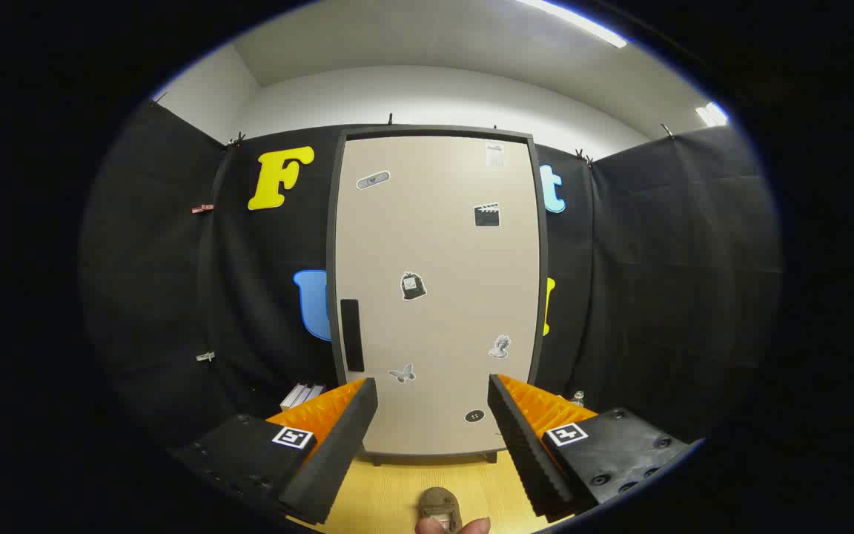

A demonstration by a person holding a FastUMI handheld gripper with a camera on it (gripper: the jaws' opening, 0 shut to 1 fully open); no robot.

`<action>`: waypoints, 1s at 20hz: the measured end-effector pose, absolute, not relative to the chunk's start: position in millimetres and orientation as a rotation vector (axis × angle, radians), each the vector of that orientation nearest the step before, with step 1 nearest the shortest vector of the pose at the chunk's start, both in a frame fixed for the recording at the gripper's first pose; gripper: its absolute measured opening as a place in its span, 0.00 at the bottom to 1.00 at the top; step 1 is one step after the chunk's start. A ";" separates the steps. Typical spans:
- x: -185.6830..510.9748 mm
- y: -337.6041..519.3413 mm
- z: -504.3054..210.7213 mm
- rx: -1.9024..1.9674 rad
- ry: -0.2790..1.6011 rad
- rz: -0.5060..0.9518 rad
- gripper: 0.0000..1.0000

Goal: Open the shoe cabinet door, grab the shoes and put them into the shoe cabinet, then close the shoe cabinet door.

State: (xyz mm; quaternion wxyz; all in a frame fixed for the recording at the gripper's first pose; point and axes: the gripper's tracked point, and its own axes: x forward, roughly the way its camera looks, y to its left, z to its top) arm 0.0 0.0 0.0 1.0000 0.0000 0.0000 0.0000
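The shoe cabinet door (438,289) is shut and stands straight ahead, beyond the gripper (433,404), whose fingers are spread wide and hold nothing. Its tall black handle (351,335) runs up and down by the door's left edge. The stickers (413,285) on the door are too small to read. A brown shoe (439,507) lies on the floor below the door, between the fingers.

Recording booth, black cloth walls (657,282) clipped up, white room wall (434,96) and ceiling light (579,22) above
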 end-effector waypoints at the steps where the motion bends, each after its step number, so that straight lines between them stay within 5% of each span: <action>1: -0.8 -0.6 -0.6 0.000 0.001 -0.001 0.98; 20: 12.2 28.9 7.6 0.021 0.000 0.037 0.98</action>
